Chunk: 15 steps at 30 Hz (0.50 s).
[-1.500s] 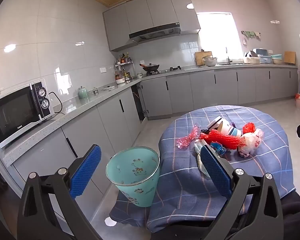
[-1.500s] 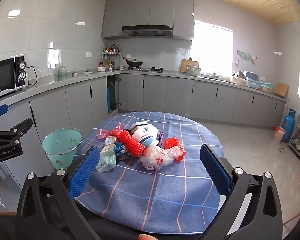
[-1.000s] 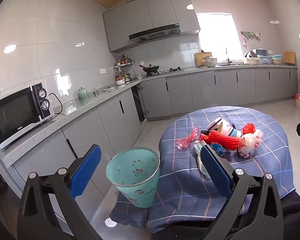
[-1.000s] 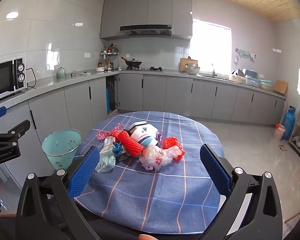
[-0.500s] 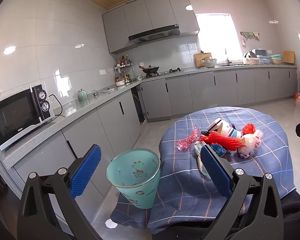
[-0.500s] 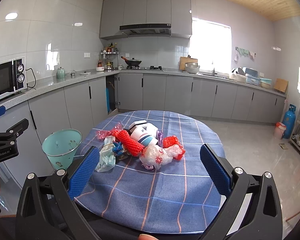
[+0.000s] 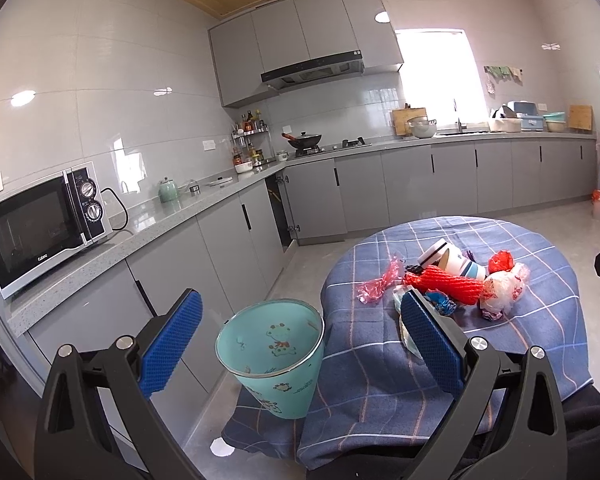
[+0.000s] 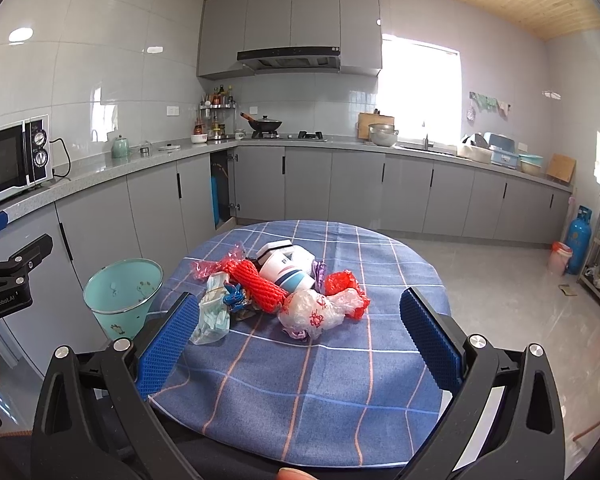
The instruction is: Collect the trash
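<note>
Little has moved since the earlier frames: both wrist views sit almost as before, with the bin drifting only slightly in the left one. From the left wrist, the left hand-held gripper [image 7: 298,330] is held level and released, its blue pads wide apart and empty, framing the teal bin [image 7: 274,360] that stands upright on the floor just beside the table [image 7: 540,344], mouth tilted a little toward the camera. On the checked cloth the trash lies bunched: a red foam net [image 7: 446,284] with its long axis running left to right, a pink wrapper [image 7: 376,282] to its left, a white cup [image 7: 450,258] tipped on its side behind it, and a clear bag with red print [image 7: 500,292] to its right. From the right wrist, the right hand-held gripper [image 8: 300,330] likewise hangs level and spread open, gripping nothing, aimed across the table [image 8: 340,392] at the pile. There the red foam net [image 8: 260,284] points diagonally from far left to near right, a crumpled face mask [image 8: 214,314] lies at its left, and the clear bag [image 8: 320,310] rests nearest the camera. The bin [image 8: 122,292] stands left of the table.
</note>
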{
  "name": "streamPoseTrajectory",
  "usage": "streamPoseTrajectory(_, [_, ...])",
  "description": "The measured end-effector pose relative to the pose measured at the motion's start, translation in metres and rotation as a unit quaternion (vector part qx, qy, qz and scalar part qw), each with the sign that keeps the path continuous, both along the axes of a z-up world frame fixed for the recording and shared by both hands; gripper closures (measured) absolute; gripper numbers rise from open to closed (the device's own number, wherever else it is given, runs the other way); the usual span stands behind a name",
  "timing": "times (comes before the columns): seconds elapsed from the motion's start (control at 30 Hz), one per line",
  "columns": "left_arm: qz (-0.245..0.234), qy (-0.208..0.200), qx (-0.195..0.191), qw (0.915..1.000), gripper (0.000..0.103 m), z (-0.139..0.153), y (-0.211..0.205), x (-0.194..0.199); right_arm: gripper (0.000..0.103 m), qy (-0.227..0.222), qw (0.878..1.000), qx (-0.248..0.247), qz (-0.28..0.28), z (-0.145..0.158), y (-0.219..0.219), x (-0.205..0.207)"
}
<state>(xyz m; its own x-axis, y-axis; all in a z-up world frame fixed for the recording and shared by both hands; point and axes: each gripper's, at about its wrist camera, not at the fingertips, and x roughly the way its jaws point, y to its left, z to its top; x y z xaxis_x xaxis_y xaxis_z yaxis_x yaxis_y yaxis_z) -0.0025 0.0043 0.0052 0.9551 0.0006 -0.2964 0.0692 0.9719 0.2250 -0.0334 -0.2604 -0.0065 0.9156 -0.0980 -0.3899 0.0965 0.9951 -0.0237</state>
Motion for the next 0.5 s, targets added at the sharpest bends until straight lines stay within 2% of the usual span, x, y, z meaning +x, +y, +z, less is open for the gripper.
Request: streamPoseTrajectory(0.5, [0.001, -0.001, -0.001, 1.0000, 0.005, 0.0017, 0.0024, 0.0002, 0.004, -0.001, 1.000, 0.003, -0.001, 0.0007, -0.0029, 0.0009])
